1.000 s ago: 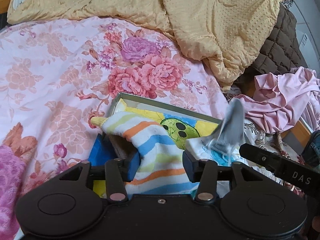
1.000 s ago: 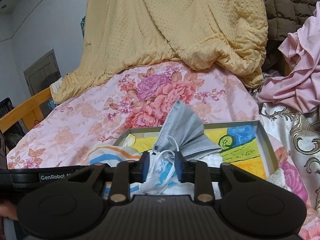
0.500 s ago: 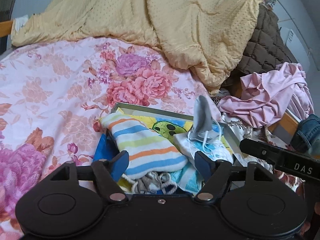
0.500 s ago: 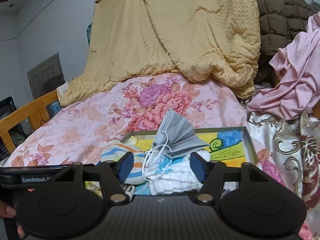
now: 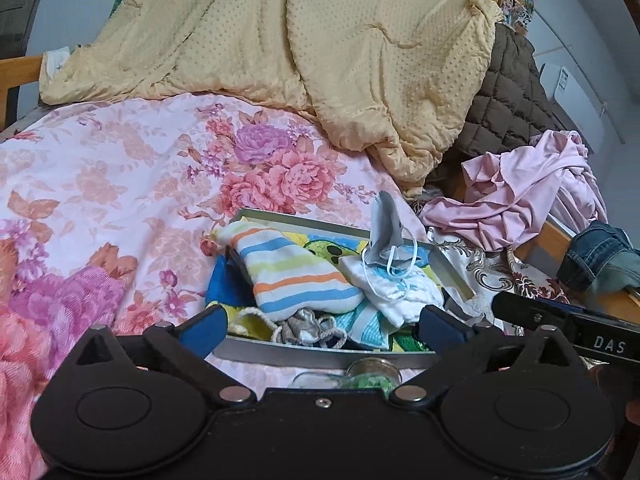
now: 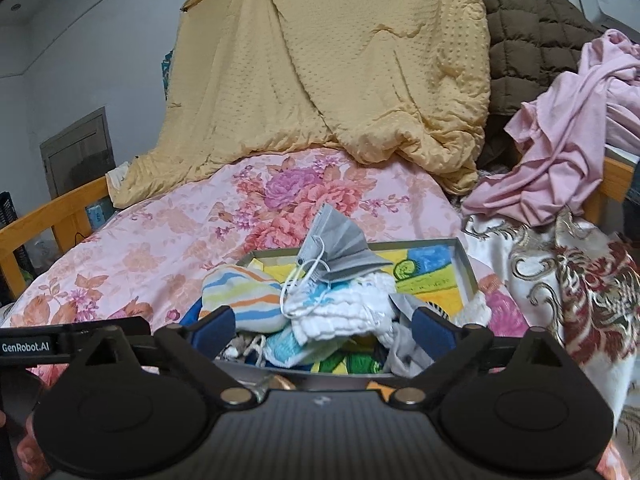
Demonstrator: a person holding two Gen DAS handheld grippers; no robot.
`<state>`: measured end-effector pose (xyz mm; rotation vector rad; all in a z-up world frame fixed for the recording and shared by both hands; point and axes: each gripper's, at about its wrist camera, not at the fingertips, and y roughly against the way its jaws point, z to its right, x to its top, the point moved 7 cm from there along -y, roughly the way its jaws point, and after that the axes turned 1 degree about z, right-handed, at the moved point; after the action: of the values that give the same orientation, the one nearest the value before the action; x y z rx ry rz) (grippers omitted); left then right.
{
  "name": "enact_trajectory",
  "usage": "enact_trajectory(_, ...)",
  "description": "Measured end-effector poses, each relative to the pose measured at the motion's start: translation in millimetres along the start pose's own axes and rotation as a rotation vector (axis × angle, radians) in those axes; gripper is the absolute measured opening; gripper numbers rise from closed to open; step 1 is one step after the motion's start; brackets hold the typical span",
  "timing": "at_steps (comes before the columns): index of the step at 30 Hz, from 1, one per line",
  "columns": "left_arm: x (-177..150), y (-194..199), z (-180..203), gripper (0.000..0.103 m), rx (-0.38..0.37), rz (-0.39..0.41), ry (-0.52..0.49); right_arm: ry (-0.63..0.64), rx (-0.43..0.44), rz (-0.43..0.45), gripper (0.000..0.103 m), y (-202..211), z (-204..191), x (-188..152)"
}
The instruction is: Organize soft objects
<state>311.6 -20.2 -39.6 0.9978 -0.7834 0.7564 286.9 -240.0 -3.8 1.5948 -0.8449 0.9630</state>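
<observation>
1. Soft objects heaped in a shallow grey tray on the bed; nearest its front rim, a tangle of beige cord and grey cloth.
2. Left tool spread wide, blue pads apart over the tray's front edge, nothing between them; jaws have just been opening.
3. Right tool likewise spread wide, pads clear of the cloths; jaws have just been opening, nothing gripped.
4. Striped towel, rolled, white with orange, blue and pale green bands, lying on the left side of the tray and overhanging its left rim.
5. White quilted cloth with light blue marks, folded, just right of the striped towel and touching it.
6. Grey face mask standing tilted on top of the white cloth, white ear loops trailing down over it.
7. Tray bottom showing a yellow, blue and green cartoon print at the far end.
8. Floral bedspread, pink with roses, under the tray.
9. Pink garment crumpled to the right.
10. Yellow dotted quilt piled at the far end, brown quilted coat beside it.
</observation>
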Motion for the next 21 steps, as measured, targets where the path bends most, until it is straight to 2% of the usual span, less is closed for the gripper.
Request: enact_trajectory(21, -48.4, 31.2, -19.0, 0.102, 0.059, -0.046, -0.002, -0.036, -0.070, -0.060, 0.102, 25.4, 3.6, -48.8)
